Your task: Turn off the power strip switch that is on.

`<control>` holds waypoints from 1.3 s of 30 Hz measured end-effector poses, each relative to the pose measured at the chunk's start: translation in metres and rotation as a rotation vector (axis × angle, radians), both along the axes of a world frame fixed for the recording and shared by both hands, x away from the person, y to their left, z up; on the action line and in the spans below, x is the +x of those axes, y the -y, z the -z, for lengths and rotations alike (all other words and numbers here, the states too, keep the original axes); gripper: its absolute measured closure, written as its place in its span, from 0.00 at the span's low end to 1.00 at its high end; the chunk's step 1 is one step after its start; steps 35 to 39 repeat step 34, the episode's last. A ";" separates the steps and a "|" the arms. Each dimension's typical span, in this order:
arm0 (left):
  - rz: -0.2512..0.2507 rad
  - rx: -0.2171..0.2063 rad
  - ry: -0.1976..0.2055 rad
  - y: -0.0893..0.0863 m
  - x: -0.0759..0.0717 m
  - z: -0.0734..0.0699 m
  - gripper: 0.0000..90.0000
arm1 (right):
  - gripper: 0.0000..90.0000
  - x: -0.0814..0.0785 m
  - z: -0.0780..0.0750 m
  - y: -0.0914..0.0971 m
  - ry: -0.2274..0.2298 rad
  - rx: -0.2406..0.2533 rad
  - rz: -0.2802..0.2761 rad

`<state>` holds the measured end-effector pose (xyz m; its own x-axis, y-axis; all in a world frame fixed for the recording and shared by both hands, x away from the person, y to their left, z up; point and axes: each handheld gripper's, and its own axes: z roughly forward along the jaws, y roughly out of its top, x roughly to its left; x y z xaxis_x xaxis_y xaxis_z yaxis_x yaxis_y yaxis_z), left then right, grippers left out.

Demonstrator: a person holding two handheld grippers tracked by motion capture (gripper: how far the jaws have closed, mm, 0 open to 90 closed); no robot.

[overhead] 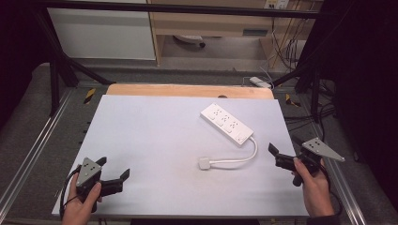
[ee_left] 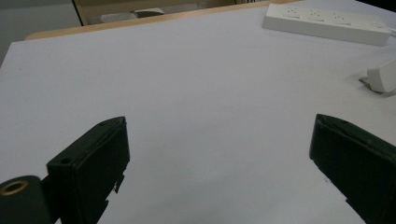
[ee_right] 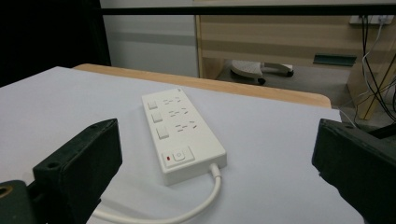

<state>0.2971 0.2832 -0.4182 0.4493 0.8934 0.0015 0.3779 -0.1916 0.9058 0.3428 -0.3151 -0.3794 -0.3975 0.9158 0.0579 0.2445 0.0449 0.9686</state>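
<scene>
High view | power strip [overhead: 227, 124] on table [overhead: 141, 140] | plug [overhead: 204, 163] unplugged

i see a white power strip [overhead: 227, 123] with a small red light, white cord [overhead: 240, 159], pale grey table [overhead: 155, 140], black grippers.

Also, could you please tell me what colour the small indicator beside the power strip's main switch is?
Red, on the white power strip; the right gripper view shows it best.
</scene>
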 end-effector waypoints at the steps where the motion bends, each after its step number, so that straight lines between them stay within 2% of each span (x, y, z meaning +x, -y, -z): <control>1: 0.000 0.000 0.000 0.000 0.000 0.000 0.05 | 0.02 -0.001 0.002 0.000 -0.001 -0.003 -0.001; 18: 0.001 0.003 0.000 0.000 0.000 0.000 0.05 | 0.02 -0.010 0.037 -0.003 -0.048 -0.010 -0.040; 29: 0.003 0.002 0.000 0.000 -0.001 0.000 0.05 | 0.03 -0.004 0.060 -0.018 -0.125 -0.021 -0.097; 34: 0.007 0.003 0.001 0.000 -0.001 -0.001 0.05 | 0.03 0.004 0.072 -0.034 -0.192 -0.068 -0.156; 39: 0.007 0.003 0.001 0.000 -0.001 -0.001 0.05 | 0.03 0.004 0.072 -0.034 -0.192 -0.068 -0.156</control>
